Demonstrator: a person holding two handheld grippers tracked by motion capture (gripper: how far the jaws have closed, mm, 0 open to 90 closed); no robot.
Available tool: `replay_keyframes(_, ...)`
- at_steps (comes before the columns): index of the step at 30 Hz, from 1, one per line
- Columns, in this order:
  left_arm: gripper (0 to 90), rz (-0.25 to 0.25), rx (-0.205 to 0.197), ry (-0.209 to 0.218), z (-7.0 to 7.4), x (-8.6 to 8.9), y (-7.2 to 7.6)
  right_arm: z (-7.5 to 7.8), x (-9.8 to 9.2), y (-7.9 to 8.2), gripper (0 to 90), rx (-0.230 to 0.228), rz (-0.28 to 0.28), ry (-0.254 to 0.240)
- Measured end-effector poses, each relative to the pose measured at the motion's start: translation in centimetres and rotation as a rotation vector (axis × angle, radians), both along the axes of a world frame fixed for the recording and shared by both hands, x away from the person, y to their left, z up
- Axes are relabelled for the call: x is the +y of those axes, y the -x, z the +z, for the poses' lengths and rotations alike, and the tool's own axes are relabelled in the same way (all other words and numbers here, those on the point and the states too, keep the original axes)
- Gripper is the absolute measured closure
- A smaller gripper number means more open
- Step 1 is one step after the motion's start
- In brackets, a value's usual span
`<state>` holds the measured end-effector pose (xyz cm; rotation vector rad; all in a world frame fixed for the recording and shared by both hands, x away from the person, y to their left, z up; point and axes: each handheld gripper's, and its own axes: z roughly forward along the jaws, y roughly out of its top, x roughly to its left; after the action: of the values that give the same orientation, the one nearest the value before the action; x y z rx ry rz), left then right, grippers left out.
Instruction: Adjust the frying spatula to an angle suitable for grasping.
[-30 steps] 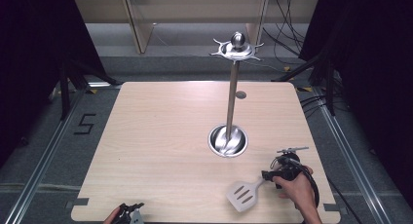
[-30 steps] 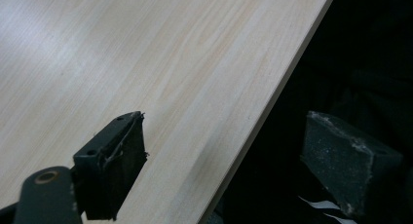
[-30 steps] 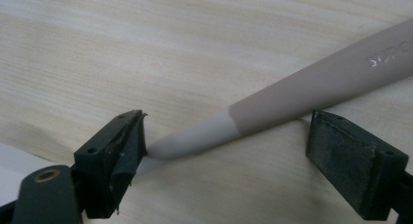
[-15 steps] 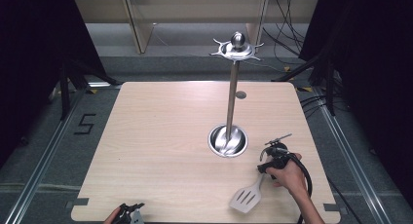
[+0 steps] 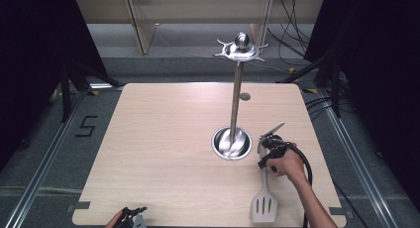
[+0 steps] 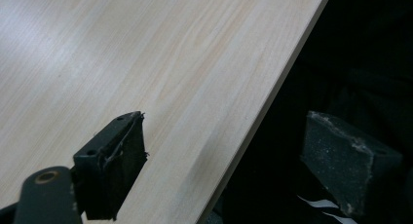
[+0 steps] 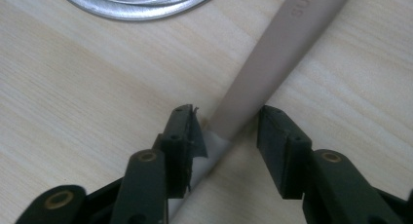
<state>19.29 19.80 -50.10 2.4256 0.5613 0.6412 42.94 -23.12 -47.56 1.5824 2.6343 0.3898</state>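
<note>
The desk (image 5: 163, 153) carries a stand (image 5: 236, 94), and near its base the spatula (image 5: 264, 200) lies flat toward the front right edge. The right tongs (image 7: 226, 129) have just been closing around the spatula's handle, one pad touching it, the other just clear. At the front edge, the left tongs (image 6: 224, 151) gape wide, empty.

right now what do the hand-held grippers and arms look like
Both are black. The right hand-held gripper has two blocky black jaws with rough dark pads on arms with brass-coloured rivets; a black cable loops from it. The left hand-held gripper has the same pads, with white fraying. The right forearm is bare, with no sleeve.
</note>
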Motion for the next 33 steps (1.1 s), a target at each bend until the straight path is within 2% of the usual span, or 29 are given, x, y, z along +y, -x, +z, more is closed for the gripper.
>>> replay_keyframes(2,15.3,-0.004,0.002,0.000,0.0,0.0,0.0,-0.1,0.0,-0.1,63.8,-0.003,-0.015,-0.016)
replay_keyframes(3,15.3,-0.004,0.001,-0.001,0.0,0.0,0.0,0.1,-0.2,-0.3,64.8,0.023,0.001,0.002)
replay_keyframes(4,15.3,-0.007,0.011,0.005,-0.1,0.0,0.0,0.1,-0.3,-0.4,65.7,0.027,0.010,0.003)
replay_keyframes(5,15.3,-0.011,0.014,0.004,-0.1,0.0,-0.1,0.0,-0.3,-0.4,66.6,0.017,-0.006,-0.021)
replay_keyframes(7,15.3,-0.008,0.012,0.005,-0.1,0.0,-0.1,0.1,-0.6,-0.6,67.5,0.039,0.018,-0.005)
replay_keyframes(8,15.3,-0.011,0.014,0.004,-0.1,0.0,-0.1,0.1,-0.5,-0.6,68.0,0.038,-0.004,-0.010)
replay_keyframes(10,15.3,-0.012,0.015,0.003,-0.1,0.0,-0.1,0.1,-0.7,-0.7,68.9,0.047,0.021,-0.010)
replay_keyframes(12,15.3,-0.005,0.006,0.003,0.0,0.0,0.0,0.2,-0.7,-0.8,69.5,0.045,0.012,-0.018)
replay_keyframes(13,15.3,-0.004,0.004,0.002,0.0,0.0,0.0,0.0,-0.7,-0.8,69.9,0.026,0.002,-0.020)
replay_keyframes(14,15.3,-0.014,0.014,0.004,-0.1,0.0,-0.1,0.1,-0.5,-0.8,70.2,0.051,-0.029,-0.015)
replay_keyframes(15,15.3,-0.012,0.012,0.003,-0.1,-0.1,0.0,0.2,-0.5,-1.0,70.4,0.061,-0.013,-0.009)
replay_keyframes(17,15.3,-0.016,0.015,0.004,-0.1,-0.1,0.0,0.3,0.0,-1.1,70.7,0.073,-0.028,0.013)
replay_keyframes(19,15.4,-0.021,0.017,0.005,0.0,-0.1,0.0,0.1,0.1,-1.3,70.8,0.044,0.020,0.034)
replay_keyframes(20,15.3,-0.018,0.006,-0.001,0.0,-0.1,0.0,0.2,0.2,-1.4,71.0,0.059,0.017,0.045)
replay_keyframes(21,15.3,-0.023,0.015,0.006,0.0,0.0,0.0,0.1,0.1,-1.4,71.1,0.051,0.021,0.041)
replay_keyframes(22,15.3,-0.012,0.001,-0.002,0.1,0.0,0.1,0.2,0.1,-1.4,71.4,0.065,0.014,0.039)
replay_keyframes(23,15.3,-0.013,-0.002,-0.004,0.1,0.0,0.1,0.3,0.2,-1.4,72.0,0.074,-0.002,0.055)
replay_keyframes(24,15.3,-0.013,0.003,0.001,0.0,0.0,0.1,0.3,0.2,-1.4,72.5,0.071,0.006,0.047)
replay_keyframes(25,15.4,-0.014,0.003,0.000,0.1,0.0,0.1,0.2,-0.1,-1.4,73.0,0.049,0.043,0.042)
replay_keyframes(27,15.3,-0.011,0.002,-0.001,0.1,0.0,0.1,0.3,0.0,-1.3,73.8,0.066,0.016,0.038)
replay_keyframes(29,15.3,-0.007,-0.001,-0.001,0.0,0.0,0.0,0.3,-0.2,-1.2,74.6,0.058,-0.001,0.027)
replay_keyframes(31,15.3,-0.008,-0.001,-0.002,0.0,0.0,0.0,0.3,-0.5,-1.2,75.4,0.064,0.012,0.020)
replay_keyframes(32,15.3,-0.008,0.001,-0.002,0.0,0.0,0.0,0.4,-0.7,-1.3,75.6,0.071,0.028,-0.006)
replay_keyframes(33,15.3,-0.009,0.002,0.000,0.0,0.0,0.0,0.5,-0.9,-1.2,75.7,0.057,0.011,0.001)
